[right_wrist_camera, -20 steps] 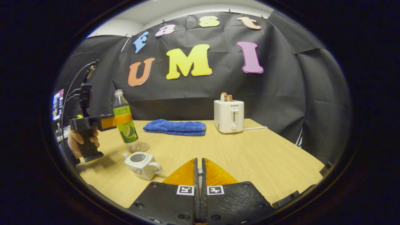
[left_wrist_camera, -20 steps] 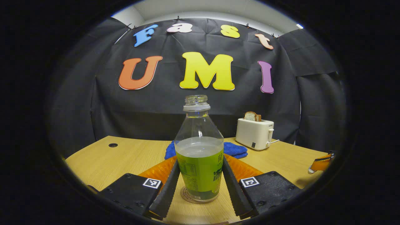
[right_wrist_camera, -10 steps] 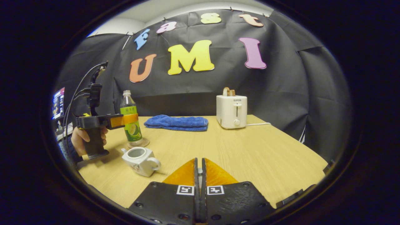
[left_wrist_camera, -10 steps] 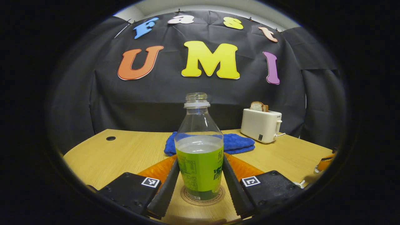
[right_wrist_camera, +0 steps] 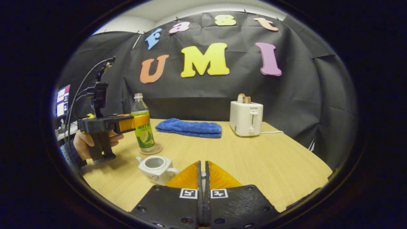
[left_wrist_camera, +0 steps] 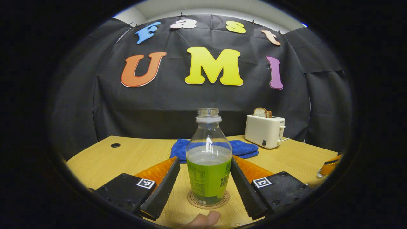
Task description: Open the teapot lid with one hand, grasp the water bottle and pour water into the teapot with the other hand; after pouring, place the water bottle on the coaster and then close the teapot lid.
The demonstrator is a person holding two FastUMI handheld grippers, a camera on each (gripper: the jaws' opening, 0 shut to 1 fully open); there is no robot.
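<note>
A clear water bottle [left_wrist_camera: 208, 181] with a green label and no cap stands upright on a round coaster [left_wrist_camera: 194, 203]. My left gripper [left_wrist_camera: 205, 159] is open around it, one finger on each side and a thin gap on the left. In the right gripper view, the same bottle [right_wrist_camera: 143, 127] stands on its coaster [right_wrist_camera: 157, 149] beside the left gripper [right_wrist_camera: 136, 122] and the hand that holds it. The white teapot [right_wrist_camera: 155, 165] sits lidless in front of the bottle. My right gripper [right_wrist_camera: 202, 163] is shut. In the left gripper view the right gripper [left_wrist_camera: 329, 165] holds the small white lid [left_wrist_camera: 319, 174].
A blue towel [right_wrist_camera: 189, 128] lies at the back of the wooden table [right_wrist_camera: 254, 159], with a white toaster [right_wrist_camera: 246, 119] holding bread to its right. A cable hole [left_wrist_camera: 115, 145] is at the far left. A fingertip [left_wrist_camera: 203, 220] shows at the bottom of the left gripper view.
The bottle came down onto the coaster. My left gripper's fingers opened off it and drew back a little. The right gripper moved nearer the teapot, still shut.
</note>
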